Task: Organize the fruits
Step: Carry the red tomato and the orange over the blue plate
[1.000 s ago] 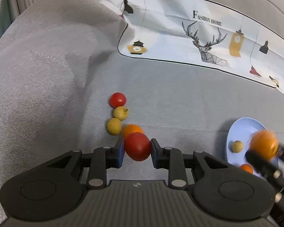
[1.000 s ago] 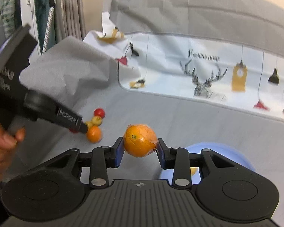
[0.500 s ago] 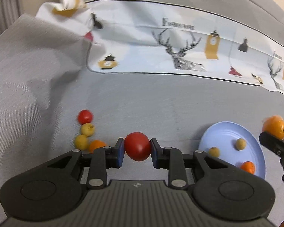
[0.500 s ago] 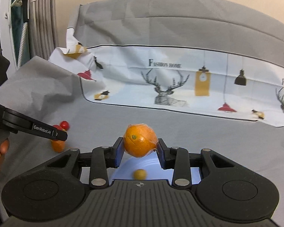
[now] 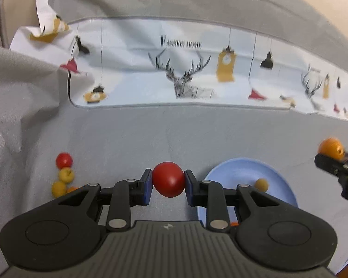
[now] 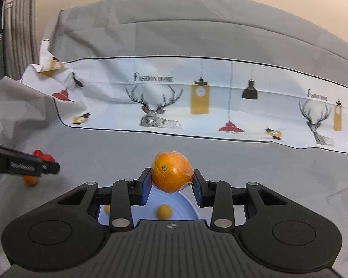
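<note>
Grey cloth point(image 5: 150, 139) covers surface. Printed sheet point(image 6: 197, 97) behind: deer, clocks, lamps, text "FASHION HOME". Blue plate point(image 5: 234, 173) holds small yellow fruit point(image 5: 261, 184). Left gripper point(image 5: 168, 180) clamps red tomato point(image 5: 168, 179) left of plate. Right gripper point(image 6: 172, 177) clamps orange point(image 6: 171, 172), small sticker unreadable, above plate. Loose fruits point(image 5: 63, 173) lie far left on cloth.

Soft, even indoor light is falling across both views; no glare is showing. Fisheye distortion is bending the printed cloth point(image 5: 197, 74) and darkening the top corners. Motion blur is smearing the left view, worst on the orange point(image 5: 331, 147) at its right edge. Right view is reading sharper.
</note>
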Demonstrator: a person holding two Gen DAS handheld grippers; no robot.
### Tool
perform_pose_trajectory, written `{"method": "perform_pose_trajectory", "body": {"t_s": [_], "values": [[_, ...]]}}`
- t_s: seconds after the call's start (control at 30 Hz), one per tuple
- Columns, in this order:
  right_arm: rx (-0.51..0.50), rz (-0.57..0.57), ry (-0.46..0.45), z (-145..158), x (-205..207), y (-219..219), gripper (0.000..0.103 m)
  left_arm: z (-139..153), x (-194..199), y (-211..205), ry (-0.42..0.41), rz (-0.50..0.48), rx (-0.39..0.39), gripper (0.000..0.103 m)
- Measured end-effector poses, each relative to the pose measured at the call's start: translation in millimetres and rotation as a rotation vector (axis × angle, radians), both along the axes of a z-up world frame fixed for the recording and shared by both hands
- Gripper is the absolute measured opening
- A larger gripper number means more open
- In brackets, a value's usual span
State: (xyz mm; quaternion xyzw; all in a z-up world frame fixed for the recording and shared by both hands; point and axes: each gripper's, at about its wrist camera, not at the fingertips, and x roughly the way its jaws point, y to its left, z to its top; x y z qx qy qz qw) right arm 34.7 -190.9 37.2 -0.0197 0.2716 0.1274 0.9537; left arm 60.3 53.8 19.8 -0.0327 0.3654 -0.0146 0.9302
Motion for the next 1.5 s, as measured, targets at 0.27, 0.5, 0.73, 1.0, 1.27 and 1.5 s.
{"method": "perform_pose_trajectory", "body": {"t_s": [0.27,0.5,0.73,1.0,1.27,1.5], "values": [[-0.013,-0.055,0.042,-5.3,9.0,-5.3,0.038,0.9,2.6,4.8,-0.006,-0.026,-0.067,0.032],[-0.020,-0.053,0.119,-15.7,17.7,4.1,0.038,-7.4,-3.0,-37.2,-0.002,-0.213,-0.046,0.032],[-0.027,-0.074,0.207,-28.1,24.1,6.8,0.038,-26.6,3.0,-64.5,0.071,-0.257,-0.050,0.032],[0.024,-0.122,0.270,-39.3,32.6,-0.5,0.038,-36.2,10.7,-82.2,0.094,-0.245,-0.034,0.032],[0.011,-0.128,0.283,-42.8,36.5,6.3,0.038,-41.4,13.2,-89.4,0.105,-0.254,-0.011,0.032],[0.016,-0.130,0.288,-43.8,38.1,7.5,0.038,-43.4,14.2,-90.9,0.111,-0.255,-0.007,0.032]]}}
